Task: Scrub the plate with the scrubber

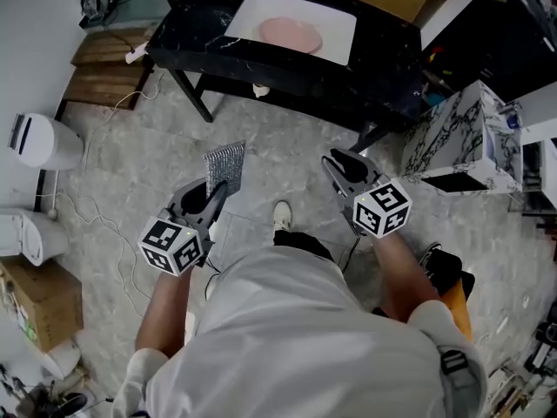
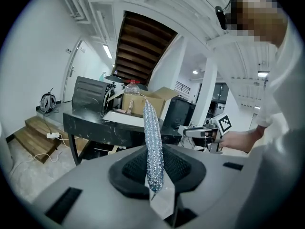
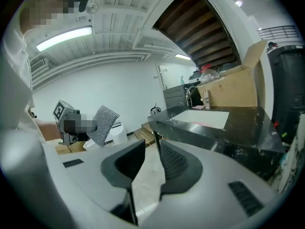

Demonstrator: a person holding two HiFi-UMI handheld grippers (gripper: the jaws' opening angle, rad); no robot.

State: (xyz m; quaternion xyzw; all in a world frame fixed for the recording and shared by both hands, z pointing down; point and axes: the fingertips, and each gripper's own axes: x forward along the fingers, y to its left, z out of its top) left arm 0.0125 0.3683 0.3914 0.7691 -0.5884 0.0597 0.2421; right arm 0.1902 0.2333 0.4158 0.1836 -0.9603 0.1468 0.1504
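Here, the tools are held short of the table, scrubbing not yet begun.
The black table [image 1: 174,50] stands well ahead across open floor, its near edge unobstructed. On it a white tray [image 1: 339,24] bears the pink plate [image 1: 291,33], probably rigid, breakable and best steadied at the rim. The scrubber [image 1: 224,162], a thin, limp glittery mesh, stands upright, pinched by its lower edge in the closed left tool [image 1: 215,194]. The right tool [image 1: 338,159] has its jaws slightly apart and holds nothing.

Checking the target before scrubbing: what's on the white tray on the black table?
A pink plate lies flat on the white tray, and nothing else shows on it. The tray surface under the plate is covered.
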